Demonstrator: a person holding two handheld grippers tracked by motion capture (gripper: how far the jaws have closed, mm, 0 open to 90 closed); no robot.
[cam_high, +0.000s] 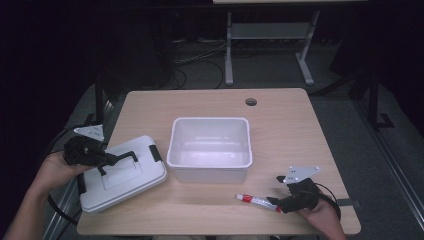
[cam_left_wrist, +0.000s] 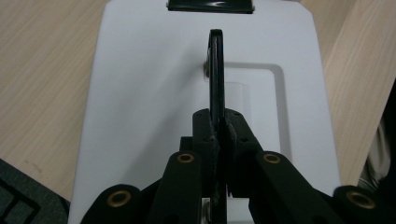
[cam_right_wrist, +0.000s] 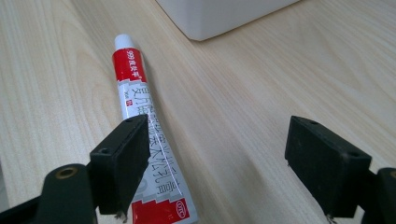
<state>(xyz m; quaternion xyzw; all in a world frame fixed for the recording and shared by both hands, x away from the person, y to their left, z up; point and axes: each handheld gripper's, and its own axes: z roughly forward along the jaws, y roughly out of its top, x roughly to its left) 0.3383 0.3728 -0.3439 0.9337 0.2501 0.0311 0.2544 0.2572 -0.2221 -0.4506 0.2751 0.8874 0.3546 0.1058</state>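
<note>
Meanwhile, at the left side of the table (cam_high: 280, 115), the left gripper (cam_high: 114, 161) was clenched on the black handle (cam_high: 122, 159) of the white lid (cam_high: 125, 175), which lay flat near the table's left front edge. From the left gripper view, the jaws were pressed tight together with the thin handle (cam_left_wrist: 215, 70) pinched edge-on between them, rising straight up over the lid's (cam_left_wrist: 140, 93) recessed middle panel, and a black latch (cam_left_wrist: 210, 5) sat at the lid's far end. Just to the right of the lid stood the open white bin (cam_high: 210, 150), apart from it by a narrow strip of wood. The right gripper (cam_high: 280, 204) rested near the table's front right corner, its jaws released and spread wide. A red-and-white tube (cam_high: 257, 201) lay on the table in front of the bin, pointing with its white cap toward the left. In the right gripper view, the tube (cam_right_wrist: 144, 135) ran under the left-hand jaw rather than between the two pads, neither of them pressing on it, and a corner of the bin (cam_right_wrist: 219, 16) showed at the top.
</note>
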